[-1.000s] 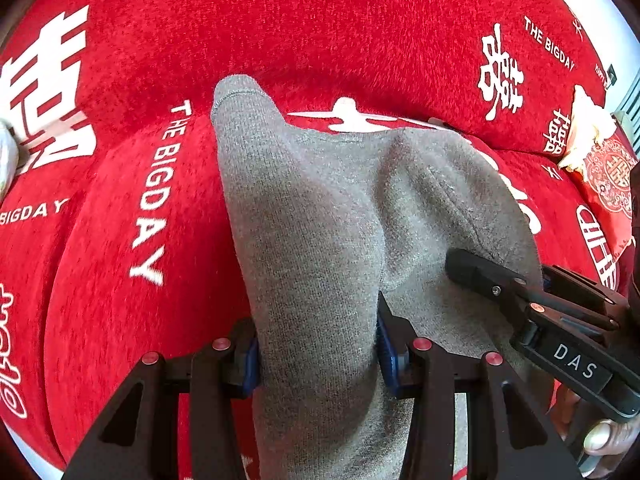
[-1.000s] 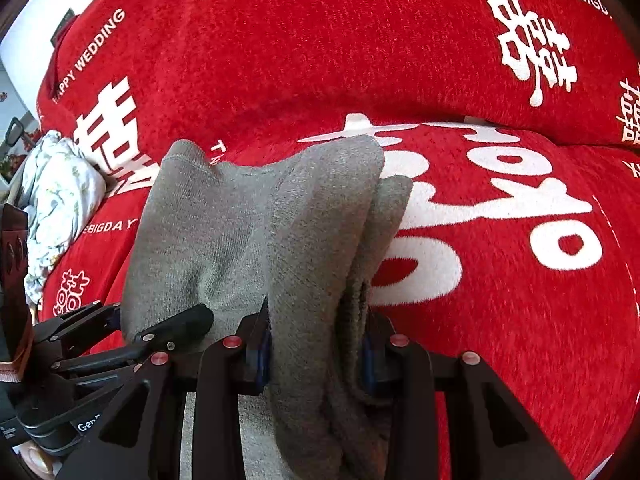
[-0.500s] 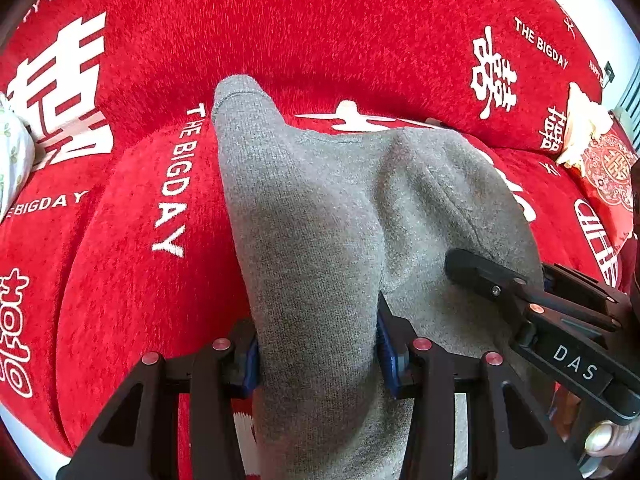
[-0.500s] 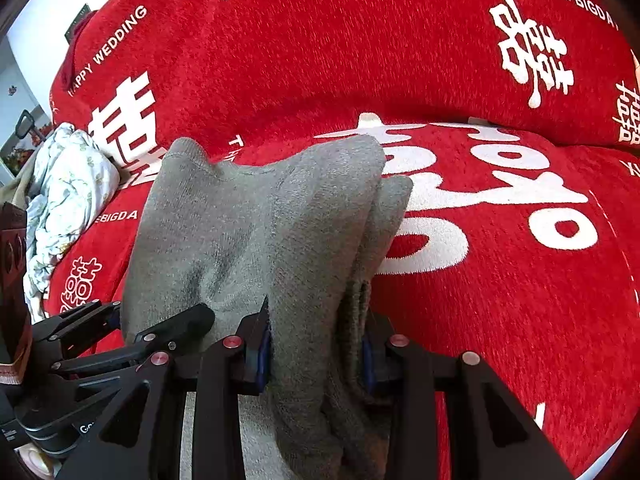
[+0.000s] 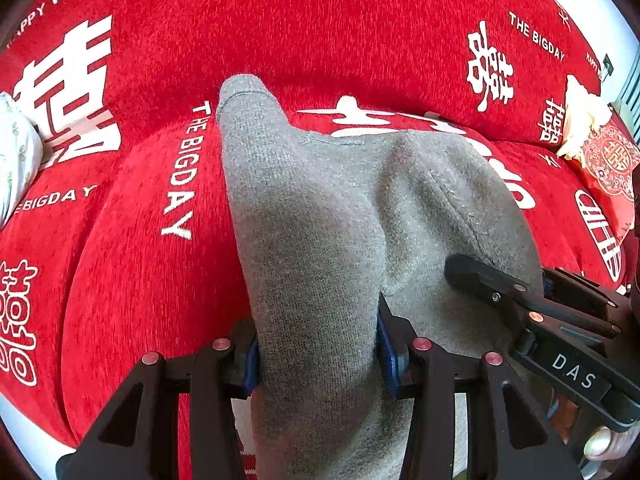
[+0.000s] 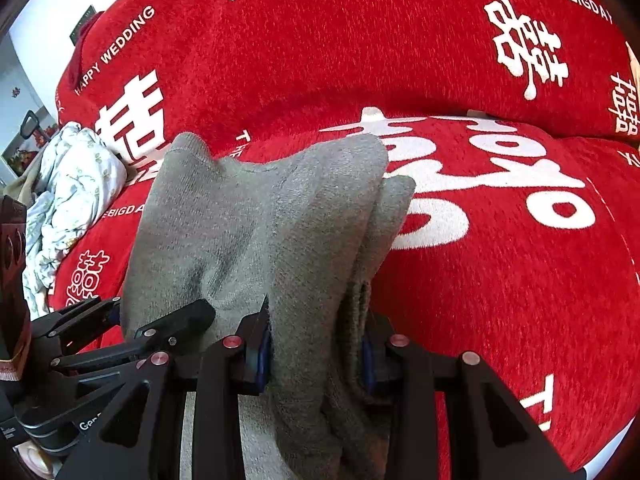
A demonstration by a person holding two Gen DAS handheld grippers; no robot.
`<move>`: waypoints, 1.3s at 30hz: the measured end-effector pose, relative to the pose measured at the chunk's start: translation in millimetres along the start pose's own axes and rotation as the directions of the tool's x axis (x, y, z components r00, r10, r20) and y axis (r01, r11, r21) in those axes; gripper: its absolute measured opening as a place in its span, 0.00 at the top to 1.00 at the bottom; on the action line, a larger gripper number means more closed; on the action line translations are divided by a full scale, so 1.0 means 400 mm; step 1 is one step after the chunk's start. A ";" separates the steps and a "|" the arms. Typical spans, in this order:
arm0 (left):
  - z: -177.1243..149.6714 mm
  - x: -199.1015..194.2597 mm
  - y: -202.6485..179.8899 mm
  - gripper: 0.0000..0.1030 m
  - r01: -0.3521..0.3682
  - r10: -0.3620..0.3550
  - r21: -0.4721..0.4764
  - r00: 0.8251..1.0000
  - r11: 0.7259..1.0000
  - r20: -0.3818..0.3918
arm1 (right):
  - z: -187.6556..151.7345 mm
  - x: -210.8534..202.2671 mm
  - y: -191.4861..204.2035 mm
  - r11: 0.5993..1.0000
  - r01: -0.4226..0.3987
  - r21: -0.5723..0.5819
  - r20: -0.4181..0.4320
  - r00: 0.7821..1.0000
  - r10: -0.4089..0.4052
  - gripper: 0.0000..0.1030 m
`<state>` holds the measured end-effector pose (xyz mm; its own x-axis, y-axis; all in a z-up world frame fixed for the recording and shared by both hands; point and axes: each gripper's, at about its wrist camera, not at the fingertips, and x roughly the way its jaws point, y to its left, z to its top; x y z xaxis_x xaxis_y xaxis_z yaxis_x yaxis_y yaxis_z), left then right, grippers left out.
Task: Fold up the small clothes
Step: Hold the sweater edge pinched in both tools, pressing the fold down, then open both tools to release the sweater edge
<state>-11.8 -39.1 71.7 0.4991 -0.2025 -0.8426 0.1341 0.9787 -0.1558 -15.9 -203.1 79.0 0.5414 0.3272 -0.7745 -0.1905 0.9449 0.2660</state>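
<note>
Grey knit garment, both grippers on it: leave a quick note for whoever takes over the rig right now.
Left gripper: shut on the grey knit garment, near edge.
Right gripper: shut on the same garment, where several layers bunch.
Garment is stretched out ahead of both grippers, over the red sofa cover.
Done: both near corners gripped.
Left: make the fold and lay it flat.

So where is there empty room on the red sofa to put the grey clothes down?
Bare red sofa cover lies to the right of the grey garment, and more between the garment and the white floral cloth on the left. It is crowded in the middle, where the left tongs and right tongs both pinch the garment.
</note>
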 end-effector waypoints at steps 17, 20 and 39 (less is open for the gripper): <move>-0.036 0.016 0.002 0.54 0.003 -0.003 -0.003 1.000 1.000 -0.008 | -0.030 0.008 0.000 1.000 0.003 -0.002 -0.012 1.000 -0.003 0.64; -0.038 0.017 0.004 0.54 0.003 -0.003 -0.001 1.000 1.000 -0.007 | -0.031 0.008 0.001 1.000 0.004 -0.005 -0.010 1.000 -0.004 0.64; -0.052 0.040 0.032 0.42 0.031 -0.031 -0.027 0.999 0.999 0.013 | -0.045 0.028 -0.023 1.000 -0.014 0.010 -0.003 1.000 0.014 0.63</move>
<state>-19.8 -29.0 45.4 0.5056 -0.2328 -0.8308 0.1266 0.9725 -0.1955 -22.6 -208.2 57.5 0.5363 0.3405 -0.7723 -0.1898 0.9402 0.2827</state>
